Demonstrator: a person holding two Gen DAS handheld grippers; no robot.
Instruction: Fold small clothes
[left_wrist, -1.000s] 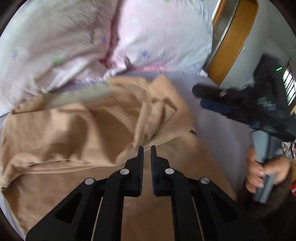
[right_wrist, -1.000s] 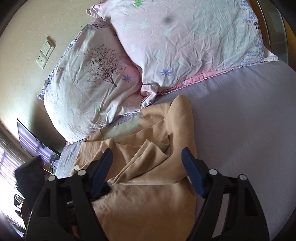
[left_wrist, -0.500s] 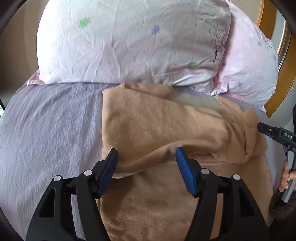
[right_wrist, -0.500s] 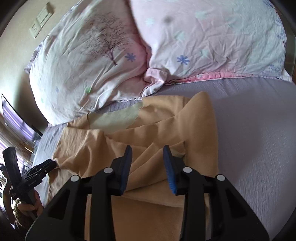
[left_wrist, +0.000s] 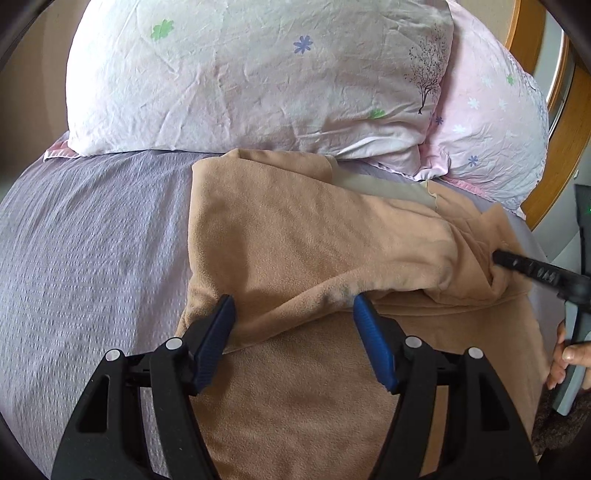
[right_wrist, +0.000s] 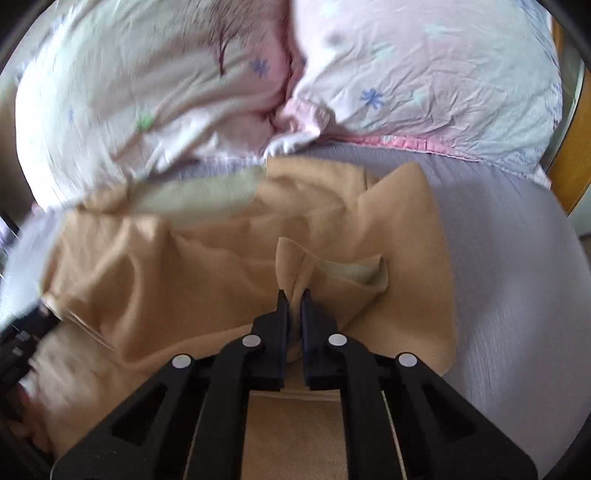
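A tan fleece garment (left_wrist: 295, 236) lies partly folded on a lilac bed sheet (left_wrist: 92, 236), its pale waistband (left_wrist: 380, 184) towards the pillows. My left gripper (left_wrist: 293, 314) is open, its blue pads astride the garment's folded front edge, holding nothing. My right gripper (right_wrist: 293, 299) is shut on a raised fold of the same garment (right_wrist: 295, 258) near its right side. In the left wrist view the right gripper's black tip (left_wrist: 517, 262) pokes into the cloth at the right edge.
Two pale pink flowered pillows (left_wrist: 258, 74) (right_wrist: 424, 74) lie behind the garment. A wooden bed frame (left_wrist: 565, 147) curves at the right. The sheet also shows to the right of the garment in the right wrist view (right_wrist: 517, 277).
My left gripper let go and opened, then settled over the garment's left front edge. My right gripper closed from wide open onto a fold of the cloth.
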